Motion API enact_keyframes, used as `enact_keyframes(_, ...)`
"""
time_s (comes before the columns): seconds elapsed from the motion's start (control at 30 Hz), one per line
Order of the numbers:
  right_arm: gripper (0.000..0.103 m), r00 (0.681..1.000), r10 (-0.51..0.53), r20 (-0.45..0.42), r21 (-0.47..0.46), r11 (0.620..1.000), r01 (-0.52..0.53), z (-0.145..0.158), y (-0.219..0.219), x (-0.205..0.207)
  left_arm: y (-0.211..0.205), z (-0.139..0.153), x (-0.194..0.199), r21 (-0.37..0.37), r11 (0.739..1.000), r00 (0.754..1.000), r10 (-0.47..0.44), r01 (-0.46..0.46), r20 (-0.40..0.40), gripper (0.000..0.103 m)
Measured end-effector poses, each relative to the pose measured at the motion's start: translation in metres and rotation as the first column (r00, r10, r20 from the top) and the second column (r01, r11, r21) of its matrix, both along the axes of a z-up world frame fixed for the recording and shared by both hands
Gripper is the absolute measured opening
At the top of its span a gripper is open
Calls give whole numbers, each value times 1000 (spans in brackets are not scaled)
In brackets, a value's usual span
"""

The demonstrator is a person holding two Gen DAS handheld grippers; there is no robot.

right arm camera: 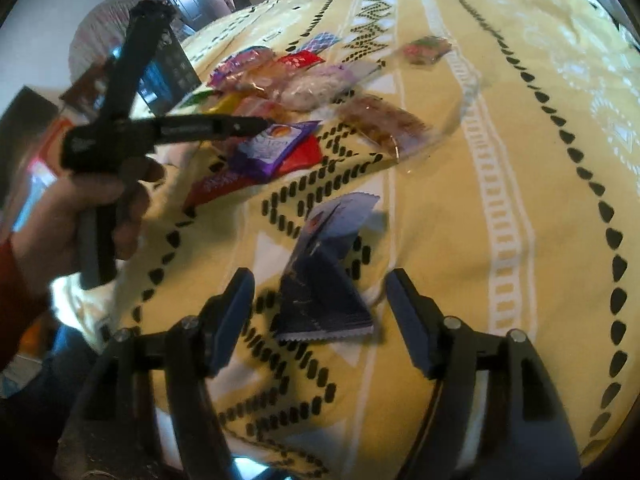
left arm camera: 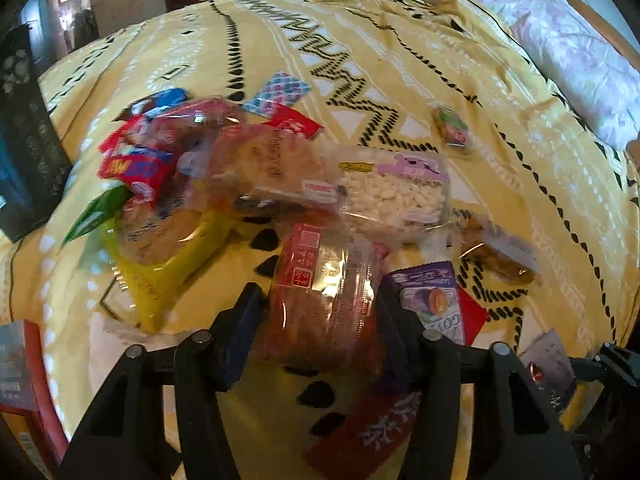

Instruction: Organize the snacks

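Note:
Many snack packets lie on a yellow patterned bedspread [left arm camera: 440, 60]. My left gripper [left arm camera: 320, 304] is open, its fingers on either side of a clear bag of red-brown sticks [left arm camera: 320, 312]. A purple almond packet [left arm camera: 432, 300] lies just to its right. A bag of white candies [left arm camera: 396, 196] lies beyond. My right gripper [right arm camera: 320, 292] is open around a dark blue folded packet [right arm camera: 324, 276] lying on the spread. The left gripper's body [right arm camera: 160, 132] shows in the right wrist view, held by a hand, over the purple packet [right arm camera: 276, 148].
A pile of packets [left arm camera: 168, 168] sits at the left, with a yellow bag [left arm camera: 160, 272]. A small wrapped snack [left arm camera: 452, 128] lies apart at the right. A pink pillow [left arm camera: 560, 48] is at the far right. A dark box [left arm camera: 28, 152] stands beside the bed.

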State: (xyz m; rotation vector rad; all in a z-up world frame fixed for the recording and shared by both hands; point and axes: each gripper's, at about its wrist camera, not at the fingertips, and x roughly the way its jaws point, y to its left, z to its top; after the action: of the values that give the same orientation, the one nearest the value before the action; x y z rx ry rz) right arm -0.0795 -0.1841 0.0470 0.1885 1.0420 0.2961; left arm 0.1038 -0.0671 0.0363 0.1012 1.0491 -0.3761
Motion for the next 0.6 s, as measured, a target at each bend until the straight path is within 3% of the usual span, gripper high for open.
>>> enact_keyframes(0.2, 69, 1000, -3, 17, -23, 1000, 3, 2, -1, -1, 14, 2, -10, 22, 1000, 999, 22, -23, 29, 58)
enact_keyframes(0.3, 70, 1000, 8, 13, -33, 999, -7, 0, 3, 1, 10, -2, -11, 59, 998, 998, 27, -30, 48, 72)
enact_keyframes(0.43, 70, 1000, 4, 13, -63, 998, -3, -2, 7, 2, 9, -14, -10, 68, 997, 999, 38, -40, 31, 72)
enact_keyframes(0.53, 61, 1000, -15, 20, -77, 997, 16, -2, 5, 5, 13, -14, -10, 46, 997, 998, 56, -58, 33, 63)
enact_keyframes(0.57, 48, 1000, -20, 21, -85, 996, 21, -2, 5, 6, 13, -13, -10, 45, 997, 998, 59, -60, 35, 62)
enact_keyframes(0.6, 45, 999, -22, 25, -86, 996, 24, -1, 4, 6, 14, -11, -11, 42, 997, 997, 59, -61, 40, 59)
